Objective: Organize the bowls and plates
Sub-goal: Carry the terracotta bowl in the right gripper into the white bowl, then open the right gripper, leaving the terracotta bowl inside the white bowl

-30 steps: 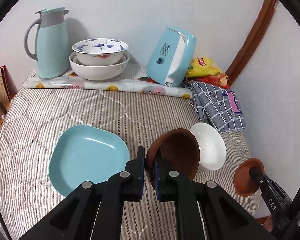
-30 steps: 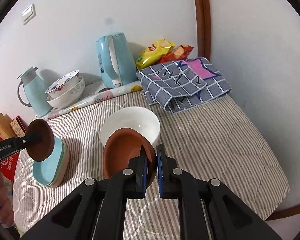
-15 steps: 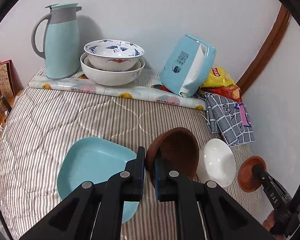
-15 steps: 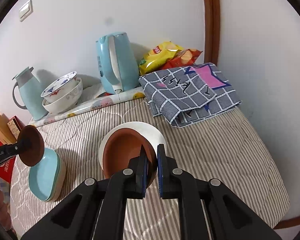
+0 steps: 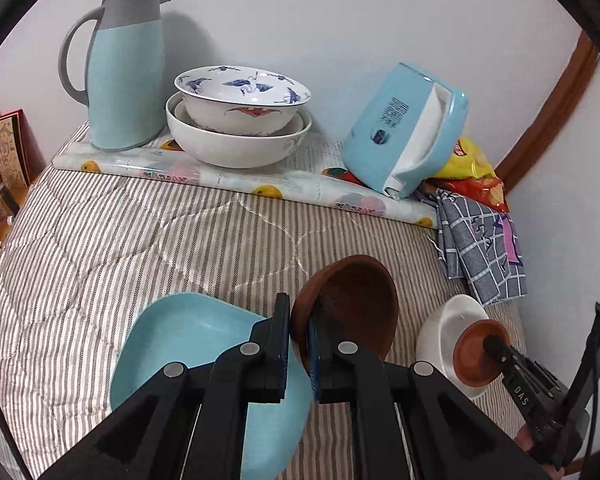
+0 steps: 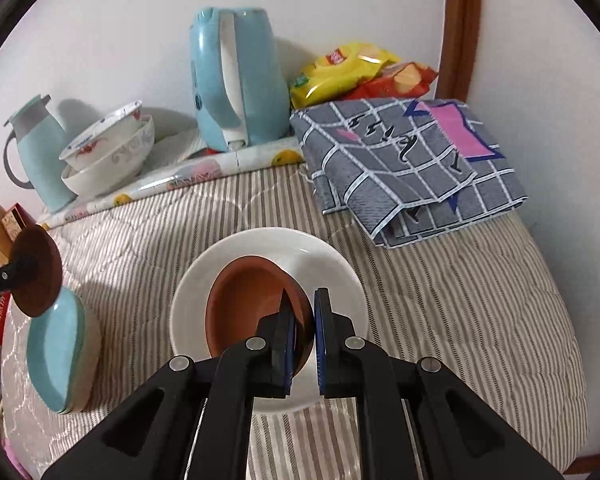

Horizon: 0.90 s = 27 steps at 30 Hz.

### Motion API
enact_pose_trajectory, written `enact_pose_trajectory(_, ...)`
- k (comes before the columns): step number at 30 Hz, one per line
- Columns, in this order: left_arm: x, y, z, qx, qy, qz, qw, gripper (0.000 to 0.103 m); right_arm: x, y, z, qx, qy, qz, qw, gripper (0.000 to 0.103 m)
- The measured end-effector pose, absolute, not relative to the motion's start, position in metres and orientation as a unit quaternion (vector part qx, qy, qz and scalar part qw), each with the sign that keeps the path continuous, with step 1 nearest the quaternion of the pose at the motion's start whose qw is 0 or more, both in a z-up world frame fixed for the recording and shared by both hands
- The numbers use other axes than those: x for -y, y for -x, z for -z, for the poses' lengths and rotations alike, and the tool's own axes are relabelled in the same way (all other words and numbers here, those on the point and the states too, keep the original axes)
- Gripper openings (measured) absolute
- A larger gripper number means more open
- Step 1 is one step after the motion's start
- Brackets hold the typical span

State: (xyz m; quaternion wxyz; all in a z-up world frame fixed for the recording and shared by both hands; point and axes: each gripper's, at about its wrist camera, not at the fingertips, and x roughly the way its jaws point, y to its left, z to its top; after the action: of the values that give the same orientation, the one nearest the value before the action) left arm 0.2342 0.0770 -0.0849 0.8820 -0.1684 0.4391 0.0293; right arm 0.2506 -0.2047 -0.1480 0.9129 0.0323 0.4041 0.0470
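The left gripper (image 5: pixel 299 320) was found clamped on a brown bowl (image 5: pixel 352 300) above the blue plate (image 5: pixel 188 344). The right gripper (image 6: pixel 303 320) was clamped on a second brown bowl (image 6: pixel 248 304), held over the white bowl (image 6: pixel 332 264).

Two small brown bowls, both tilted and lifted off the striped cover: first brown bowl (image 5: pixel 352 304) clamped at its rim, above the right edge of the light-blue square plate (image 5: pixel 196 352); second brown bowl (image 6: pixel 252 308) clamped likewise, hanging within the white bowl (image 6: pixel 268 248). Stacked patterned bowls (image 5: pixel 240 120) upright at 12 o'clock by the wall.
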Motion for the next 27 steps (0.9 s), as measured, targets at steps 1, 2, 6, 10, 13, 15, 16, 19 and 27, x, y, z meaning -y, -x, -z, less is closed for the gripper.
enact_pose_trajectory(1, -0.079, -0.236, 0.085, -0.439, 0.169, -0.031, 0.882, 0.008, 0.204, -0.252, 0.15, -0.406, -0.032, -0.047, 0.912, 0.009)
enact_pose_trajectory(2, -0.081, -0.237, 0.086, -0.437, 0.17, -0.032, 0.882, 0.008, 0.204, -0.255, 0.152, -0.41, -0.03, -0.046, 0.91, 0.009)
enact_pose_trajectory(6, -0.089, -0.241, 0.085, -0.433, 0.173, -0.039, 0.884, 0.008, 0.201, -0.264, 0.159, -0.422, -0.023, -0.051, 0.905, 0.009)
enact_pose_trajectory(10, -0.092, -0.245, 0.086, -0.433, 0.176, -0.043, 0.883, 0.009, 0.198, -0.27, 0.165, -0.433, -0.018, -0.056, 0.899, 0.009)
enact_pose_trajectory(13, -0.092, -0.247, 0.089, -0.435, 0.179, -0.042, 0.881, 0.008, 0.197, -0.274, 0.17, -0.441, -0.015, -0.056, 0.895, 0.009)
enact_pose_trajectory(15, -0.091, -0.249, 0.092, -0.437, 0.18, -0.04, 0.88, 0.009, 0.196, -0.277, 0.173, -0.447, -0.016, -0.055, 0.893, 0.009)
enact_pose_trajectory(16, -0.091, -0.249, 0.092, -0.438, 0.18, -0.039, 0.88, 0.009, 0.196, -0.277, 0.173, -0.447, -0.016, -0.055, 0.893, 0.009)
enact_pose_trajectory(19, -0.088, -0.249, 0.094, -0.439, 0.177, -0.038, 0.88, 0.008, 0.195, -0.278, 0.174, -0.449, -0.009, -0.054, 0.892, 0.009)
enact_pose_trajectory(27, -0.083, -0.251, 0.099, -0.444, 0.179, -0.029, 0.878, 0.009, 0.189, -0.289, 0.179, -0.467, 0.031, -0.041, 0.883, 0.011)
